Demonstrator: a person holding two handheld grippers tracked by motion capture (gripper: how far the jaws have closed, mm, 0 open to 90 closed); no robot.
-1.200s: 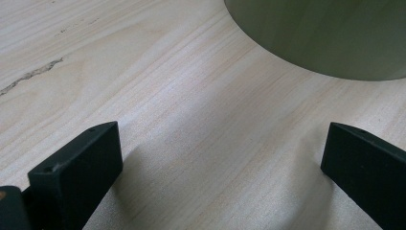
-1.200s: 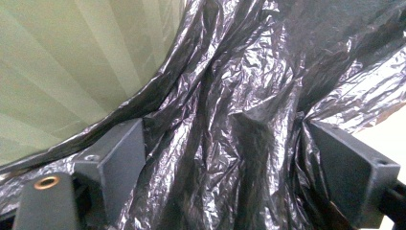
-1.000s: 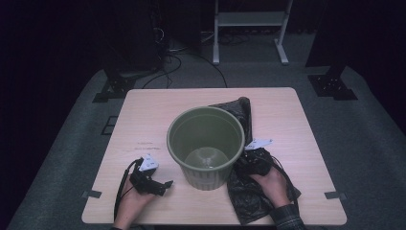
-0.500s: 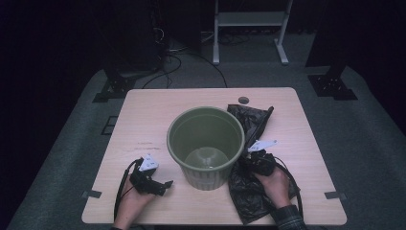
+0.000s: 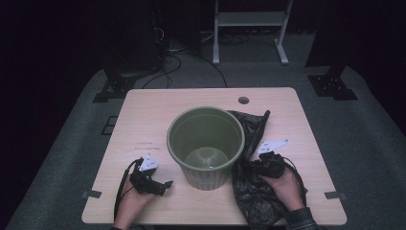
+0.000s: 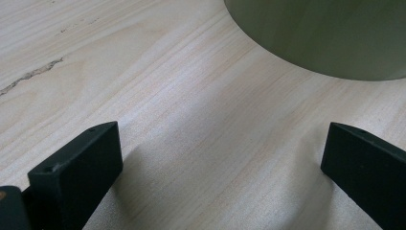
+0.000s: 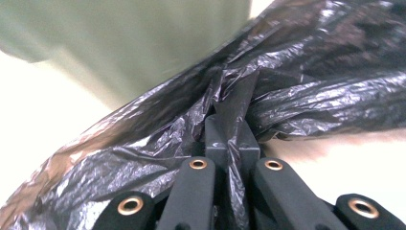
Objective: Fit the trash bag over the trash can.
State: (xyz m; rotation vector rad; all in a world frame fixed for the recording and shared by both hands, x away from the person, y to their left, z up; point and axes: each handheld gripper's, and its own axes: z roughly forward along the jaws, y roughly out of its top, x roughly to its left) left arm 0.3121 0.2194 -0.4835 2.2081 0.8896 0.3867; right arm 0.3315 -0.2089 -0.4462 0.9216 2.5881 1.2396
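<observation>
An empty olive-green bin (image 5: 206, 143) stands upright in the middle of the wooden table (image 5: 153, 115). A crumpled black plastic bag (image 5: 251, 191) lies to its right, one end running up behind the bin. My right gripper (image 5: 246, 165) is shut on a fold of the bag (image 7: 306, 100), lifted a little beside the bin wall (image 7: 134, 43); its jaws closed within the last second with the film pinched between them. My left gripper (image 5: 165, 184) rests on the table at the bin's lower left, jaws wide open over bare wood, the bin's base (image 6: 325, 33) just ahead.
A round cable hole (image 5: 243, 100) sits near the table's far edge. Beyond the table stand a white-legged rack (image 5: 249, 28) and black stand feet (image 5: 115, 86) on grey carpet.
The right gripper shut on the bag and rose slightly toward the bin, bunching the bag's far end and uncovering the cable hole. The left gripper stayed put.
</observation>
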